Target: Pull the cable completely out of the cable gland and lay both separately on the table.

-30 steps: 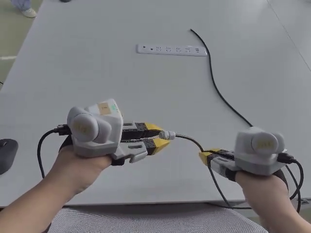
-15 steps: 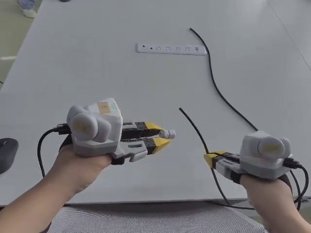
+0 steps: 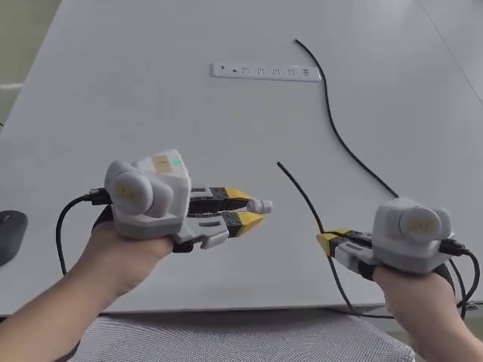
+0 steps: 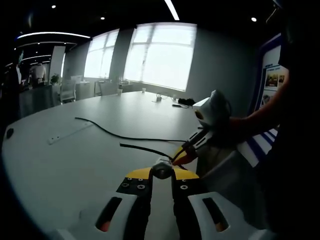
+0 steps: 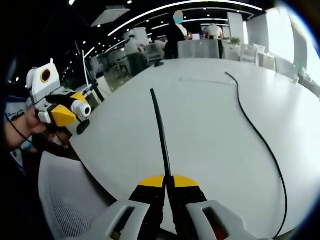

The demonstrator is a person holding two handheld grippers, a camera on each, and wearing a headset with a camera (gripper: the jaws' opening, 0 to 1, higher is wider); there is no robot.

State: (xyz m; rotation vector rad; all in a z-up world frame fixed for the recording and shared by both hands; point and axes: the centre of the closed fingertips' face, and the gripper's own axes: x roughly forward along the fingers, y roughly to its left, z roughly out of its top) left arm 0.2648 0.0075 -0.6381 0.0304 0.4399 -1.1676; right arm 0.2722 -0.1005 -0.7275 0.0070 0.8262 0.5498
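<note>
The left hand (image 3: 121,253) and right hand (image 3: 415,298) each hold a gripper level over the near edge of a grey table (image 3: 151,98), with the jaws pointing toward each other. The left gripper (image 3: 253,210) is clamped on the small white cable gland (image 3: 259,205), which juts from its yellow jaw tips. The right gripper (image 3: 326,240) is closed tight on the thin black cable (image 3: 302,197). The cable's free end rises straight ahead of those jaws, well apart from the gland. A second ago the cable ran into the gland; now it is fully out. Far beyond both jaws lies a white power strip (image 3: 266,72).
</note>
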